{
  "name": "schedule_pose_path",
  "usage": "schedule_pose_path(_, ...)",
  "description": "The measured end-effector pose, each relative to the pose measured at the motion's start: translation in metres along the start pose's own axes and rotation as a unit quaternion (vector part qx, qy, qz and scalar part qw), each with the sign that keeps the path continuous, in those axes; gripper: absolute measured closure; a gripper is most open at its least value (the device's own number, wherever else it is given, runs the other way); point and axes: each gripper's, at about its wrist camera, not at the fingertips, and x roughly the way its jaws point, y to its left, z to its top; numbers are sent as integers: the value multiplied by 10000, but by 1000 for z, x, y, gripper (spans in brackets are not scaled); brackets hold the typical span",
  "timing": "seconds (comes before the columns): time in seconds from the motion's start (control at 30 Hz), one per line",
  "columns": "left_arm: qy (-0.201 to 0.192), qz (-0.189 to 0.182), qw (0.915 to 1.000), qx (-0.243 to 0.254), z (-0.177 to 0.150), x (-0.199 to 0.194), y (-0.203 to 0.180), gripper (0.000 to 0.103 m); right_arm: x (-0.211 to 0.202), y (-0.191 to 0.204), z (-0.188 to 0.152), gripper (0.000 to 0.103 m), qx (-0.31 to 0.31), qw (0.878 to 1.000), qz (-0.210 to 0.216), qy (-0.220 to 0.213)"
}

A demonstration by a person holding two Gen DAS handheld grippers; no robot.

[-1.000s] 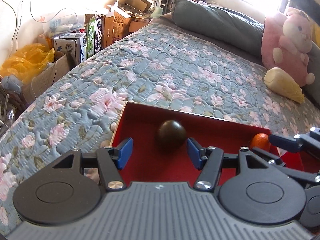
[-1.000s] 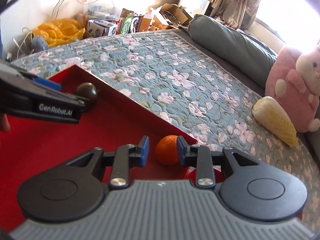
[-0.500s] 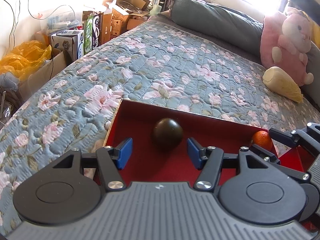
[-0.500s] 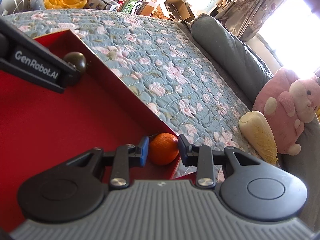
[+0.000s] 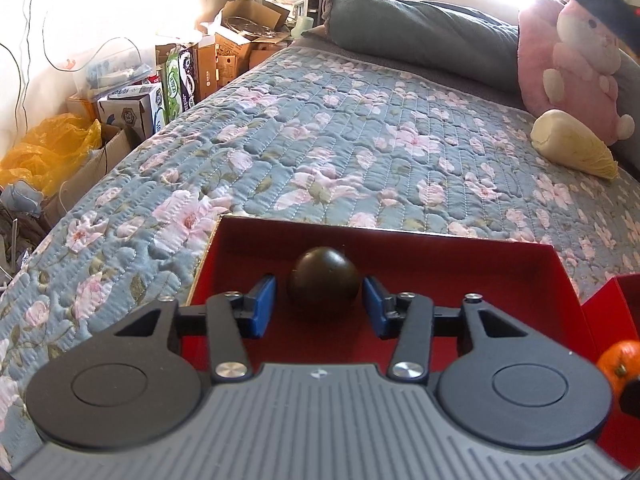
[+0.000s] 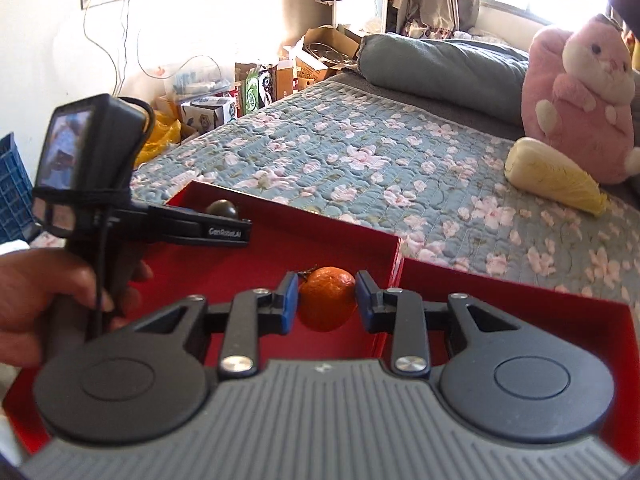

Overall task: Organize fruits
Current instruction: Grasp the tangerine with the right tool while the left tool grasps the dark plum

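On the flowered bed quilt (image 5: 340,128) lies a shallow red box (image 5: 460,268), and just to its right a second red box (image 6: 520,292), their walls side by side; the left box holds a dark round fruit (image 5: 323,280) near its far left corner, resting on the red floor; the left tool (image 5: 320,300) is lowered over that corner with its blue pads on either side of the fruit, the left pad apart from it and the right pad just beside it, so the tool reads as released, not gripping; in the right wrist view the person's left hand (image 6: 44,292) wraps the grip of that tool, which reaches level across the box; farther right, the orange (image 6: 327,298) sits between the blue pads of the right tool (image 6: 327,300), near the wall where the two boxes meet; both pads press its sides, so the right tool is clenched on it, though whether it is lifted off the floor I cannot tell; beyond, on the quilt, lie a pale cabbage (image 6: 552,176) and a pink plush rabbit (image 6: 580,96).
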Motion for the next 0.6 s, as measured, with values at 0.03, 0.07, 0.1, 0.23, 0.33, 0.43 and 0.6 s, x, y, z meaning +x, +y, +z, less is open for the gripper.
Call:
schedule_pose_path(0.03,1,-3,10000,1,0,0,-1,59,-6,-3,-4,68,137,9999,28,31)
schedule_pose_path(0.07,-1,15,10000,22,-1,0,-2,59,-11,-5,-7,68,274,9996,62,50)
schedule_pose_path(0.1,0,39,10000,56,-1,-1,-4,59,-17,-7,-10,68,378,9992,93,46)
schedule_pose_path(0.23,33,46,9999,136,-3,-4,-8,60,-33,-9,-17,68,510,9986,155,5)
schedule_pose_path(0.33,54,-14,9998,196,-4,-9,-13,60,-39,-12,-19,68,623,9979,201,-14)
schedule_pose_path(0.43,15,-31,9996,268,-5,-16,-16,60,-46,-15,-19,68,771,9965,329,-69)
schedule_pose_path(0.6,25,29,9996,295,-9,-29,-18,60,-57,-16,-27,68,934,9944,479,-68)
